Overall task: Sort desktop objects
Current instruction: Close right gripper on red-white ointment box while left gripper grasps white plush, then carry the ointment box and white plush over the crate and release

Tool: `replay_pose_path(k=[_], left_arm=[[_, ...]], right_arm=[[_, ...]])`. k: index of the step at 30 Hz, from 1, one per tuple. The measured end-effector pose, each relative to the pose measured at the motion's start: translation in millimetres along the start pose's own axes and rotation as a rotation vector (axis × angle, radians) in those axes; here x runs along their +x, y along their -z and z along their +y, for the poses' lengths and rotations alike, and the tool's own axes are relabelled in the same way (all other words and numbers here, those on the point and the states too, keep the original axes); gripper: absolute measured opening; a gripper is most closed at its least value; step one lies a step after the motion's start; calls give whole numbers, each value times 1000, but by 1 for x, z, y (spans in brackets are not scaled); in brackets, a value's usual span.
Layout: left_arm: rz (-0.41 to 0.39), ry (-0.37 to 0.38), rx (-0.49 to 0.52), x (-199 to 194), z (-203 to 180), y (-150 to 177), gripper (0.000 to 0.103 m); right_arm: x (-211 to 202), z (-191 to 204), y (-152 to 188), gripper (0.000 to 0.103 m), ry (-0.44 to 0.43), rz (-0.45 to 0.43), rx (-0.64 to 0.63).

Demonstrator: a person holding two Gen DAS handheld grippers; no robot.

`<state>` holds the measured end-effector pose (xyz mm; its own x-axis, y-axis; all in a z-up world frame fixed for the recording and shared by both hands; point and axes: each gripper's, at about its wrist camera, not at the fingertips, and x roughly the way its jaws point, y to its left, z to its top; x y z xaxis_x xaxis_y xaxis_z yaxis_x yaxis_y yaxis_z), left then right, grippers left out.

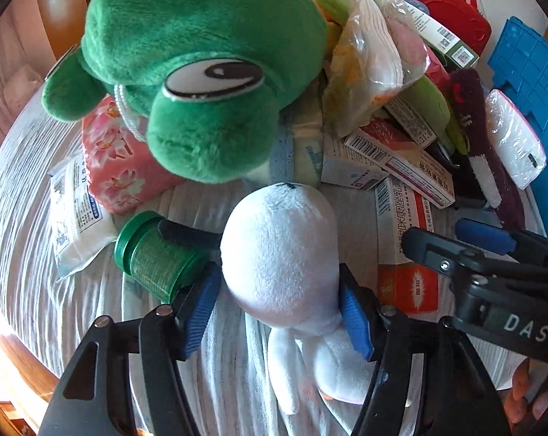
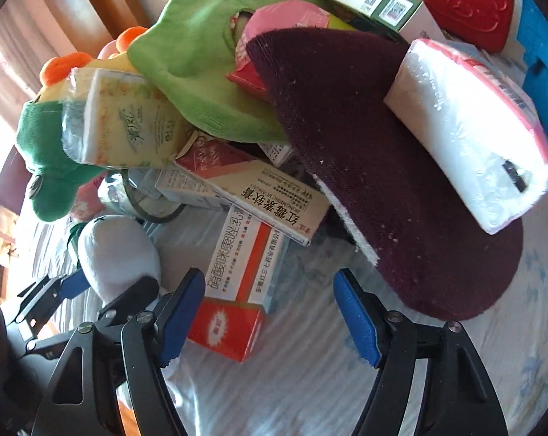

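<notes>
A white plush toy (image 1: pixel 281 254) lies on the pale striped cloth (image 1: pixel 37 254). My left gripper (image 1: pixel 279 309) is shut on its neck, blue pads pressing both sides. The toy also shows in the right wrist view (image 2: pixel 117 250), with the left gripper (image 2: pixel 92 290) around it. My right gripper (image 2: pixel 270 316) is open and empty, its jaws wide either side of a red and white medicine box (image 2: pixel 237 283). It shows in the left wrist view (image 1: pixel 455 236) at the right, over the same box (image 1: pixel 404 239).
A big green plush frog (image 1: pixel 201 72) tops the pile. Beside it lie a green-capped jar (image 1: pixel 154 254), a pink tissue pack (image 1: pixel 117 160), a maroon insole (image 2: pixel 375 167), a white tissue pack (image 2: pixel 470 130), several medicine boxes (image 2: pixel 274 200), a red case (image 2: pixel 463 0) and a blue tray (image 1: pixel 535 83).
</notes>
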<state>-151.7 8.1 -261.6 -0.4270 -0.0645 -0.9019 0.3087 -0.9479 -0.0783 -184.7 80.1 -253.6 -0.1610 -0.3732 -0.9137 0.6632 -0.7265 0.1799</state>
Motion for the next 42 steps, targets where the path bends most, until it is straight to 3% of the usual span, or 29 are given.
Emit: replay_pose_path(k=[4,6,8,14,15,18,27,30,34,40,42], left_arm=[[-5,-17,61,-1,-9,1,63],[-4,-3,63,-1,-9,1,62],[6,2,70,1,-13,0,62],[24,5,52,7,-21,-4,61],[21,15,55,6,-23,-3,52],[11,14,76,-3,-32,1,49],[-102,24,115,-69,-76,7,49],[-148,-1,127,-91,-88,8,49],[-207,-16,114,-125,-64,-9,49],[-299,-32,108,-148,-87,-21,49],[-331,-27,110,-162,-95,-25,49]], right_arm=[[22,11,-4,72,19,40,-9],[23,13,-4,50,64,39,-25],[21,10,-2,41,101,41,-37],[18,-5,-3,42,120,51,-51],[19,-3,-3,42,134,46,-70],[18,2,0,41,150,42,-123],[-26,-20,27,40,93,32,-172],[-53,-24,29,40,83,-13,-200],[-97,-35,23,40,61,-100,-220],[-160,-55,4,40,66,-252,-241],[-177,-42,13,40,80,-292,-243]])
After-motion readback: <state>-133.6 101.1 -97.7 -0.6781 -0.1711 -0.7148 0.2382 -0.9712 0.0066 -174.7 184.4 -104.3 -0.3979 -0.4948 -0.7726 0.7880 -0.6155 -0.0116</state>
